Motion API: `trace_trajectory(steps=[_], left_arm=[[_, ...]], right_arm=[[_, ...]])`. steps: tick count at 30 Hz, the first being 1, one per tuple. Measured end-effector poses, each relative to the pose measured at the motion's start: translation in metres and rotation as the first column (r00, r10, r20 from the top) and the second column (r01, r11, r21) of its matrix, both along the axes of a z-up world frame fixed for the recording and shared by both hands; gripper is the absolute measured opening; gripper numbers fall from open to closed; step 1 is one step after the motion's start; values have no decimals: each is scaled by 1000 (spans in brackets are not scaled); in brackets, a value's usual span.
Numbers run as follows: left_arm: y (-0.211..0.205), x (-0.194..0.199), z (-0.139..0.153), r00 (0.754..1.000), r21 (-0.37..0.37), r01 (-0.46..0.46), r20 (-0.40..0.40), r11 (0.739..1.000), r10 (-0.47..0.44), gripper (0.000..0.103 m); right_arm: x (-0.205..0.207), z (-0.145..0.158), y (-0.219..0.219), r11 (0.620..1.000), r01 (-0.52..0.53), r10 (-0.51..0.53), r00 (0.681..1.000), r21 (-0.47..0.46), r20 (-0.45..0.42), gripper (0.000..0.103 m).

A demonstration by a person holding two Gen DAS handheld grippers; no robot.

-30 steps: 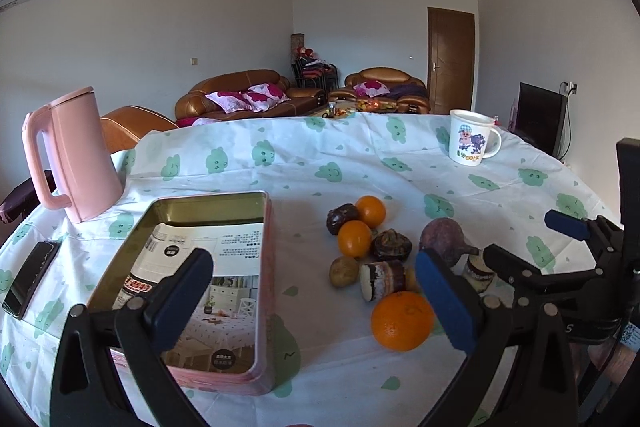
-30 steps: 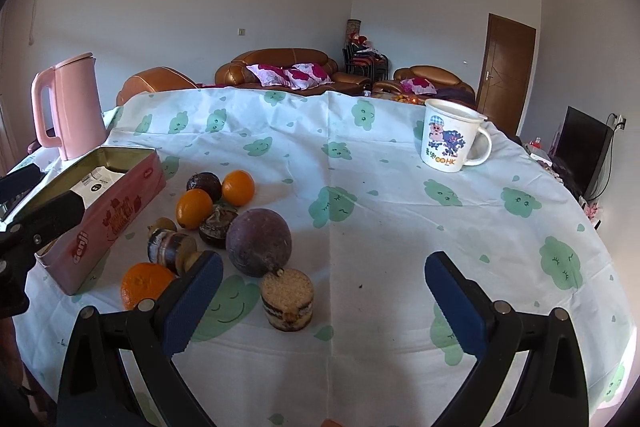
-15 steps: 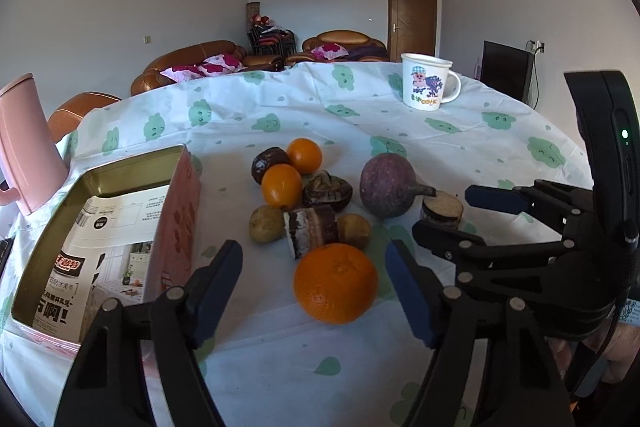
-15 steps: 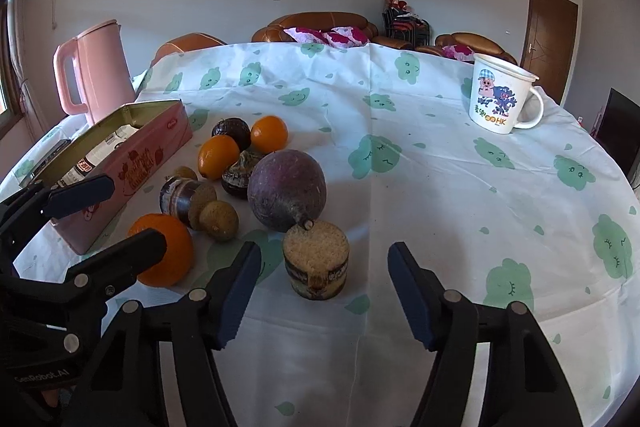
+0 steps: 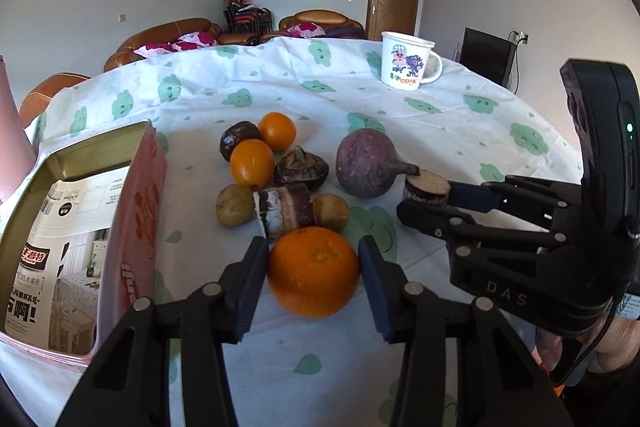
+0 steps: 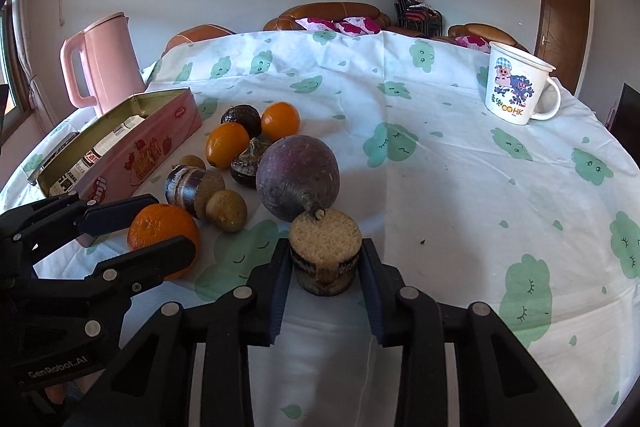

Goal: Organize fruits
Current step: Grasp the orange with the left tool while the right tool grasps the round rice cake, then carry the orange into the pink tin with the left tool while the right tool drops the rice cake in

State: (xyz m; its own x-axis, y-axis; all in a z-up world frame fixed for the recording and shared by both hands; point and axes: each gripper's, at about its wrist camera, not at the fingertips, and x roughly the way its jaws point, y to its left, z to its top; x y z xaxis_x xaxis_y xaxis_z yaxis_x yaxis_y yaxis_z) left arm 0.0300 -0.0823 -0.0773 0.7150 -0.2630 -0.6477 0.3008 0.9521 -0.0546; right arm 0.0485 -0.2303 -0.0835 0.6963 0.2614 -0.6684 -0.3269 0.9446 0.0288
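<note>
Tin [image 5: 136,211], pink and open, sits at the left of the worktop [image 5: 460,115]. Just right of it, the left hand-held gripper [image 5: 314,277] closes its pads on the near orange [image 5: 313,271]. Farther right, the right hand-held gripper [image 6: 324,269], marked "DAS", pinches a cut sugarcane piece [image 6: 325,251]. Far right stands a mug [image 6: 516,83] reading "HK".

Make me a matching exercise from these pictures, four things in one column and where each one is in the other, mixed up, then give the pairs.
1. big orange
2. cut cane piece
3. cartoon mug
4. pink tin

A. far right side of the table
B. between the right gripper's fingers
C. left of the fruit pile, open, with printed paper inside
D. between the left gripper's fingers

Pairs: 1-D, 2-B, 3-A, 4-C
</note>
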Motion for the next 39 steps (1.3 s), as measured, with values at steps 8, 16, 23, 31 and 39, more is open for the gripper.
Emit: trace_trajectory(steps=[8,16,23,31,39], left_arm=[[6,-8,5,998,-29,-11,63,1000,13,47],[11,-15,11,991,-50,-26,128,998,32,47],[14,-19,15,983,-49,-51,172,998,59,47],[16,-24,21,971,-29,-79,226,996,84,47],[18,-27,26,961,-20,-100,259,995,102,47]], right_arm=[[-9,5,-4,999,-6,3,997,33,80,35],[-21,9,-6,998,-40,31,987,55,160,35],[-31,11,-5,996,-70,56,974,57,222,35],[-38,12,-7,994,-88,66,960,68,273,35],[-45,14,-7,993,-96,70,947,66,315,35]])
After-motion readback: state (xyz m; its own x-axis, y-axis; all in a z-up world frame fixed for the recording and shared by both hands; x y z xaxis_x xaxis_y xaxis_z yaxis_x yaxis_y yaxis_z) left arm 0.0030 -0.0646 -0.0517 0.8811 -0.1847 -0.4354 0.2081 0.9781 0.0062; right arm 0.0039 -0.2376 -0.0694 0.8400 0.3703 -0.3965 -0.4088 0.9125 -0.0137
